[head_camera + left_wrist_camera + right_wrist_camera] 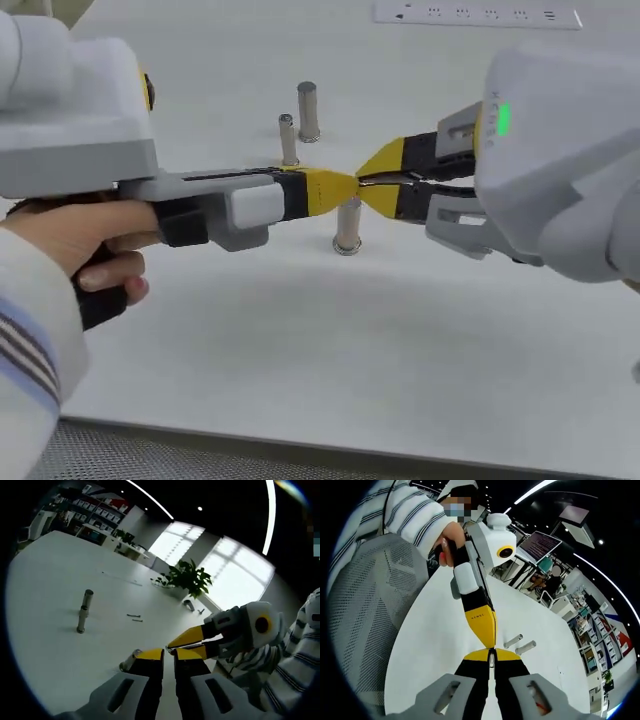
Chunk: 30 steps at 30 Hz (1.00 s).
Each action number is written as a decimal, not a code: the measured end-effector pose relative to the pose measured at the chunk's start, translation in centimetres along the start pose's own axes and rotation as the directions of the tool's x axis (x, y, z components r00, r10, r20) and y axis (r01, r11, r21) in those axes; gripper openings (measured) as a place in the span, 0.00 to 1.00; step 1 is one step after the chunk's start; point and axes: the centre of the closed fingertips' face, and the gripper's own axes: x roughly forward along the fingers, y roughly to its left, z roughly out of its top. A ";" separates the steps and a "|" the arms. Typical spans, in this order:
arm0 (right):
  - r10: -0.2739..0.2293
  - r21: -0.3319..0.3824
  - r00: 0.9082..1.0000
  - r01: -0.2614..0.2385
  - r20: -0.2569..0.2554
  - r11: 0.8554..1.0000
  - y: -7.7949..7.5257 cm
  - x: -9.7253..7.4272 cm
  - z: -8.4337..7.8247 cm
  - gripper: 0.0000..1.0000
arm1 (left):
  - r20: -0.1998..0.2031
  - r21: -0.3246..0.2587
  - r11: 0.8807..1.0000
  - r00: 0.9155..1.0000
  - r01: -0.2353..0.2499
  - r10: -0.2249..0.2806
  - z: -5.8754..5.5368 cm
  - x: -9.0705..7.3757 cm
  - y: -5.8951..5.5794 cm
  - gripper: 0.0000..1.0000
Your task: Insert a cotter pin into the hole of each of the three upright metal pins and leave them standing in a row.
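Three upright metal pins stand on the white table: the far pin (307, 110), the middle pin (288, 138) and the near pin (347, 230). Just above the near pin, my left gripper (345, 188) and my right gripper (365, 187) meet tip to tip. In the right gripper view, a thin grey cotter pin (491, 660) shows between my right gripper's (491, 656) shut yellow tips, touching the left gripper's pointed tips. My left gripper (169, 655) looks shut on the same small cotter pin, most of it hidden. The near pin (129, 661) is right under the jaws.
Two spare cotter pins (133, 615) lie on the table beyond the row. A power strip (480, 14) sits at the far edge, and a potted plant (187, 577) further off. The table's front edge (300, 440) runs close to the person.
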 end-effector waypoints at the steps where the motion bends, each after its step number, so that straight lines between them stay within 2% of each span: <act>1: 0.000 -0.003 1.000 0.000 0.000 1.000 0.0 0.0 0.1 0.00 | -0.001 -0.002 1.000 1.000 0.005 -0.005 0.0 0.0 -0.1 0.03; 10: 0.006 -0.010 1.000 -0.006 0.002 1.000 0.2 0.0 0.2 0.00 | -0.005 -0.008 1.000 1.000 0.009 -0.010 -0.2 0.0 -0.7 0.00; 22: 0.012 -0.021 1.000 -0.012 0.008 1.000 0.5 -0.3 0.4 0.00 | -0.030 0.041 0.999 1.000 0.000 0.001 -0.2 -0.2 -0.7 0.00; 25: 0.009 -0.006 1.000 -0.009 0.013 1.000 0.4 -0.4 0.3 0.00 | -0.030 0.032 0.999 1.000 -0.001 0.002 -0.2 -0.2 -0.7 0.00; 27: 0.008 0.036 1.000 -0.009 0.019 0.999 0.3 -0.5 0.2 0.00 | -0.029 0.020 1.000 1.000 0.004 -0.004 -0.2 -0.2 -0.8 0.00; 30: 0.010 0.043 1.000 -0.011 0.025 0.999 0.3 -0.5 0.0 0.00 | -0.027 0.009 1.000 1.000 0.011 -0.011 -0.3 -0.1 -0.9 0.00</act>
